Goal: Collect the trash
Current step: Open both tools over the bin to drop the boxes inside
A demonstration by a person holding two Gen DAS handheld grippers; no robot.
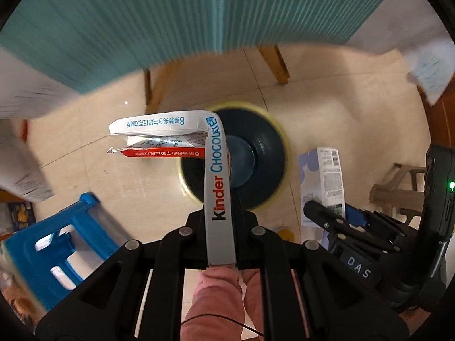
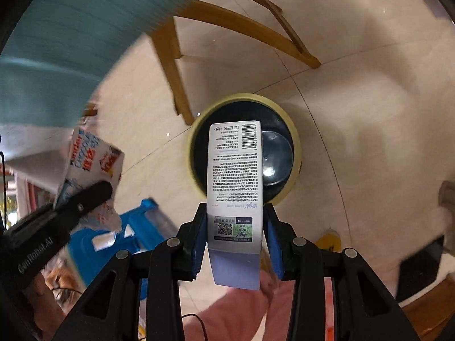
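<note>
The Kinder Chocolate box (image 1: 219, 176) is flattened and torn open, pinched at its near end between the jaws of the left gripper (image 1: 221, 227). Its long axis runs straight out along the fingers, far end flapped over to the left. It hangs in the air above the floor, directly over the trash bin (image 1: 256, 130) — a round yellow-rimmed bin w/ a dark liner, seen from above.

The white carton (image 2: 234, 176) sits in the right gripper (image 2: 234, 227) the same way: jaws closed on its two sides, blue pads touching it, long axis pointing away from the camera, barcode end farthest out. Its far end overlaps the bin mouth (image 2: 295, 142) too.

So both pieces are above the opening, neither clearly nearer; dropping looks like the next step, judging by the alignment. Around it — tiled floor (image 2: 355, 99), wooden chair legs (image 2: 170, 65), a blue plastic stool (image 1: 57, 241), teal panel (image 1: 128, 28) behind.
</note>
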